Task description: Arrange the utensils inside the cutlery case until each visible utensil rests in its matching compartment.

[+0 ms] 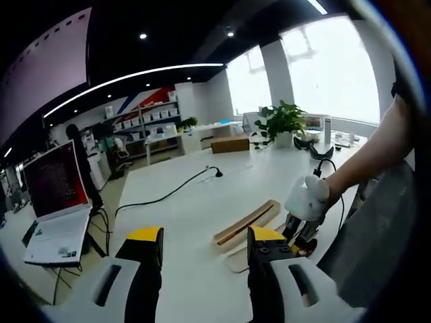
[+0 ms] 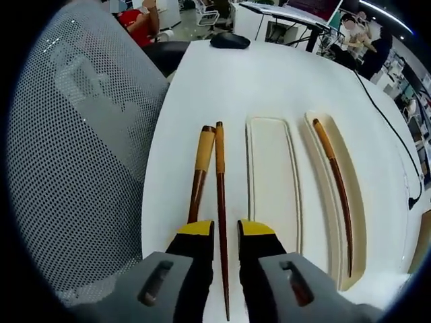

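Observation:
In the right gripper view two dark wooden utensils with tan ends lie side by side on the white table. The thin chopstick (image 2: pixel 221 195) runs between the jaws of my right gripper (image 2: pixel 225 232), which stands narrowly open around it with a small gap on each side. The thicker utensil (image 2: pixel 199 168) lies just left of it. To the right sits the cream cutlery case: an empty compartment (image 2: pixel 271 176) and a narrow one (image 2: pixel 357 202) holding a wooden utensil (image 2: pixel 335 171). My left gripper (image 1: pixel 205 237) hangs open above the table, near the case (image 1: pixel 246 225). A gloved hand (image 1: pixel 308 198) holds the right gripper there.
A grey mesh chair back (image 2: pixel 81 141) stands close on the left of the table edge. A black mouse (image 2: pixel 229 40) lies at the far end. A laptop (image 1: pixel 55 195), a black cable (image 1: pixel 168 193) and a potted plant (image 1: pixel 283 121) sit further off.

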`<state>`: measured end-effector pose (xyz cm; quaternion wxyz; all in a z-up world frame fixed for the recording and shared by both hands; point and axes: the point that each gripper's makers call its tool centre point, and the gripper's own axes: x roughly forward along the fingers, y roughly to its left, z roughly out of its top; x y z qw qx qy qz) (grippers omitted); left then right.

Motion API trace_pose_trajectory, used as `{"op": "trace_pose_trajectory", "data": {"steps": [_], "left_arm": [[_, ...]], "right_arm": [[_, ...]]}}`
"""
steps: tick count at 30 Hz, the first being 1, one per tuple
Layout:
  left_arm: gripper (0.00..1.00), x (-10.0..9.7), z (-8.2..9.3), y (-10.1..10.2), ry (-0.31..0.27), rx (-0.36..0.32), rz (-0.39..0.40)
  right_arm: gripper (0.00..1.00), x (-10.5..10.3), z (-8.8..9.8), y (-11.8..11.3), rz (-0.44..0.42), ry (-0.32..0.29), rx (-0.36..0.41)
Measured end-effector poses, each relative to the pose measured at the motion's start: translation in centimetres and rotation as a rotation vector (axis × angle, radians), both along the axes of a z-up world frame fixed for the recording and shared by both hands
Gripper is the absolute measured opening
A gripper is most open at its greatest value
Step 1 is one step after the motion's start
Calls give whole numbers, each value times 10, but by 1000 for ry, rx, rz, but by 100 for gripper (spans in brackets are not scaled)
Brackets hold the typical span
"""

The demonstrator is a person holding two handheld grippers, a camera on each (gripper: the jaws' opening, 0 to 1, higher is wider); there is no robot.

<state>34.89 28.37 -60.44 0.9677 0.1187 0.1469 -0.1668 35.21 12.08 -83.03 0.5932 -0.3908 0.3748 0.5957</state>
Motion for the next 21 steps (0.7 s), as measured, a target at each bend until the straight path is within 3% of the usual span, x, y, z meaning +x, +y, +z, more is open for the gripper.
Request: {"op": "trace_pose_trajectory", "data": {"steps": [10,21], "left_arm": [[50,0,-3,-1,12,30,-8],[51,0,-6,0,24,54,1]], "right_arm": [[11,-1,-1,2,16,-1,-28],[1,2,-3,7,11,-9,-44]]}}
